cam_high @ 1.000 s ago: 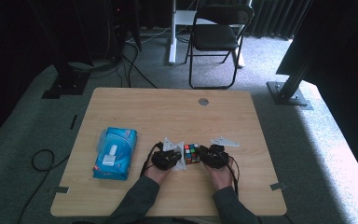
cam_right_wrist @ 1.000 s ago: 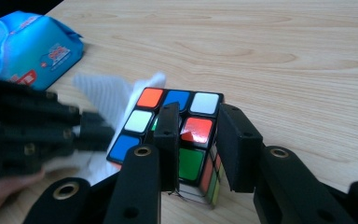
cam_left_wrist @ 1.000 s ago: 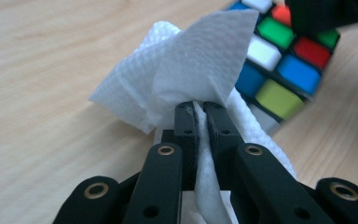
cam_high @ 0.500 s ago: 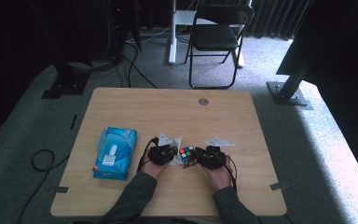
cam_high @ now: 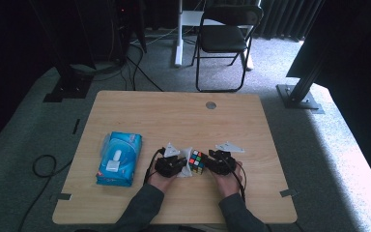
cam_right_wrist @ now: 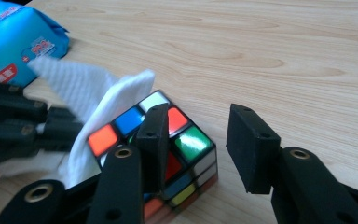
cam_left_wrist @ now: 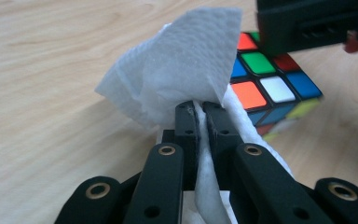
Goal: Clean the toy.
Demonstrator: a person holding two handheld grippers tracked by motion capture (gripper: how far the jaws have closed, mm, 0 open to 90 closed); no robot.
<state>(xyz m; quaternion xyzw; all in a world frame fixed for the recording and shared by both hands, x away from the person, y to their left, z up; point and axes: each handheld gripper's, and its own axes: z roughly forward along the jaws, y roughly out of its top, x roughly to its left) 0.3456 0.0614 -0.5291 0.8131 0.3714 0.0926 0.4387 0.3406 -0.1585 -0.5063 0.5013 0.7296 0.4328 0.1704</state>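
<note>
From the high view, the multicoloured plastic puzzle cube (cam_high: 196,161) sits on the light wooden surface (cam_high: 174,116) toward its near edge, between the left tongs (cam_high: 182,163) and the right tongs (cam_high: 210,161). A blue soft pack of wipes (cam_high: 119,158) lies well to the left; the far half of the surface is open room, while the near edge is close behind the hands.

In the left gripper view, the left tongs (cam_left_wrist: 199,114) are pinched shut on a white crumpled tissue (cam_left_wrist: 182,65), which presses against the cube (cam_left_wrist: 265,91).

In the right gripper view, the right tongs (cam_right_wrist: 200,133) stand wide apart, gripping nothing; one jaw rests over the cube (cam_right_wrist: 165,149), the other hangs off to its side. With no hold, a firm wipe would probably shove the cube sideways, or the thin tissue (cam_right_wrist: 93,105) could tear.
</note>
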